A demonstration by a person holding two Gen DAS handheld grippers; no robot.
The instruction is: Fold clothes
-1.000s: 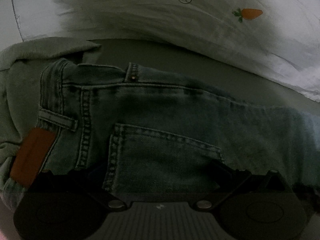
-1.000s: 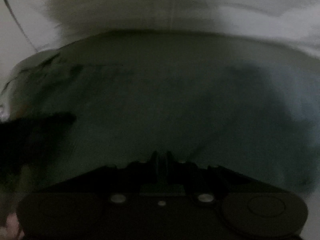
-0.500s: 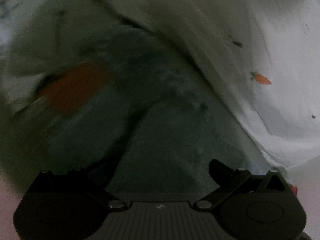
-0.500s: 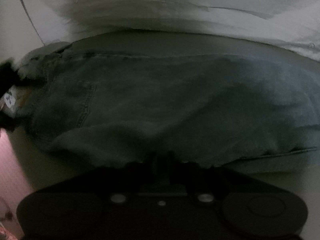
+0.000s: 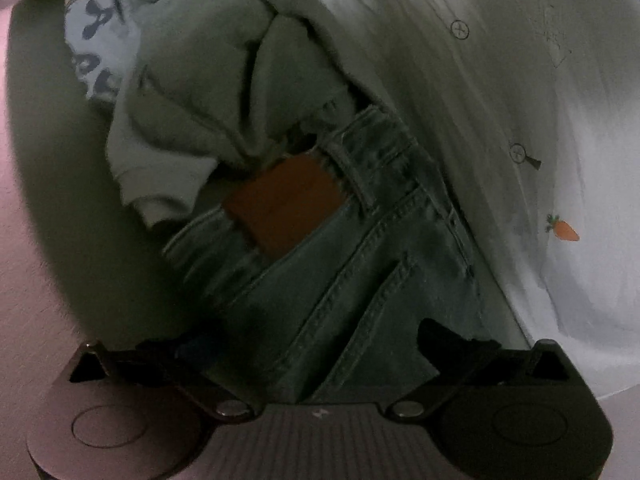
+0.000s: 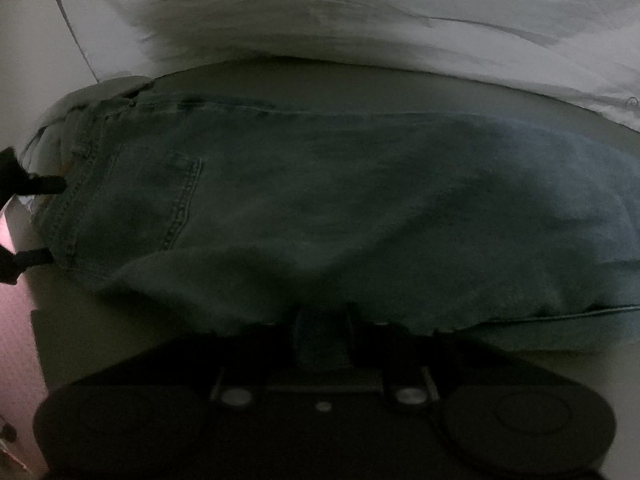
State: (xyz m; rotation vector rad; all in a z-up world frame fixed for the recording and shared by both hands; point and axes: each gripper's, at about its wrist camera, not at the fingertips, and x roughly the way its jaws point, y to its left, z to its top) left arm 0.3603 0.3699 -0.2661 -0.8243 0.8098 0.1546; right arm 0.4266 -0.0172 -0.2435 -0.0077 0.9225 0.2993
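jeans (image 6: 320,208) lay folded lengthwise across the bed (image 6: 360,84), waistband toward its left edge, legs running toward the right edge; white carrot-print bedding (image 6: 400,20) bunched along the far edge. right gripper (image 6: 322,344) at the near fold of the denim, jaws just easing apart, cloth between them but apparently no longer pinched. left gripper (image 5: 304,344) spread wide over the waistband by the brown patch (image 5: 284,204), pinching nothing; green garment (image 5: 208,92) heaped just beyond. judged: release after the lengthwise fold. next probably called for gripping the waistband or hems and carrying one end over the other.
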